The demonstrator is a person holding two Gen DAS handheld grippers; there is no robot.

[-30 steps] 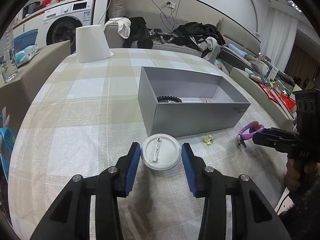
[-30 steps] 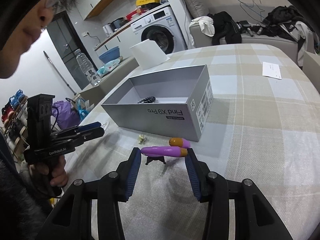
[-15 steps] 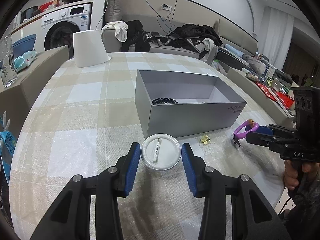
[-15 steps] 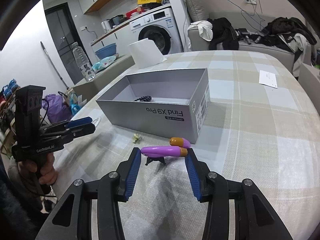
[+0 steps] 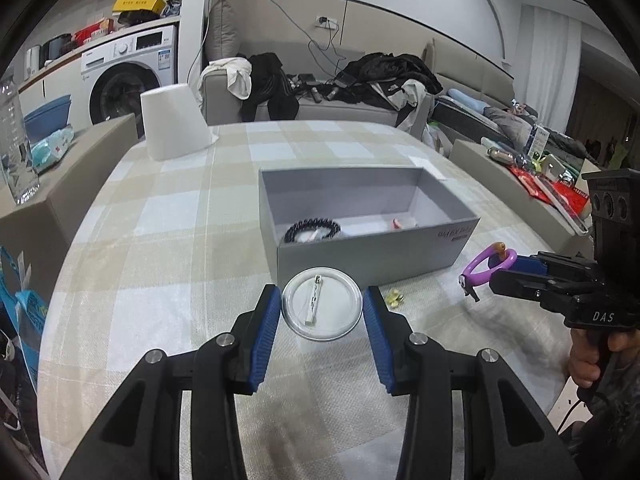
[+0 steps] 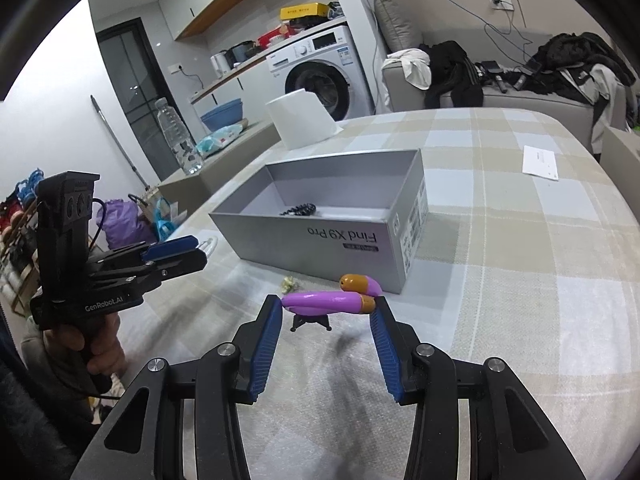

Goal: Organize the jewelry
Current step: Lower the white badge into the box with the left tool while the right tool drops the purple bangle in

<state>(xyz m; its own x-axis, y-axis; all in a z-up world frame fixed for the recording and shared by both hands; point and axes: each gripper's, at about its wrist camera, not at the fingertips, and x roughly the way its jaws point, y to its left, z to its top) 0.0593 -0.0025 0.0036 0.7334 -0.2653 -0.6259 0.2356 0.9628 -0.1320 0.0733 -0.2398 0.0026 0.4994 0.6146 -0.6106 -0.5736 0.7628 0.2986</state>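
Note:
My left gripper (image 5: 322, 308) is shut on a round white badge (image 5: 322, 304) with a pin on its back, held above the table just in front of the open grey box (image 5: 372, 248). The box holds a black bead bracelet (image 5: 312, 229) and a small pink item (image 5: 398, 223). My right gripper (image 6: 328, 312) is shut on a purple open bangle with orange tips (image 6: 328, 304), held above the table near the box's right front corner (image 6: 404, 256). A small yellow trinket (image 5: 394, 298) lies on the cloth between the two grippers; it also shows in the right wrist view (image 6: 287, 283).
A white paper roll (image 5: 174, 126) stands at the far left of the checked tablecloth (image 5: 160, 240). A white card (image 6: 540, 162) lies at the far right of the table. A low cabinet with a water bottle (image 5: 16, 152) flanks the left edge; a sofa with clothes (image 5: 320, 92) stands behind.
Both grippers have risen with their loads, the views tilting higher. The badge has left the tablecloth and now hangs between my left fingers. The bangle stays gripped.

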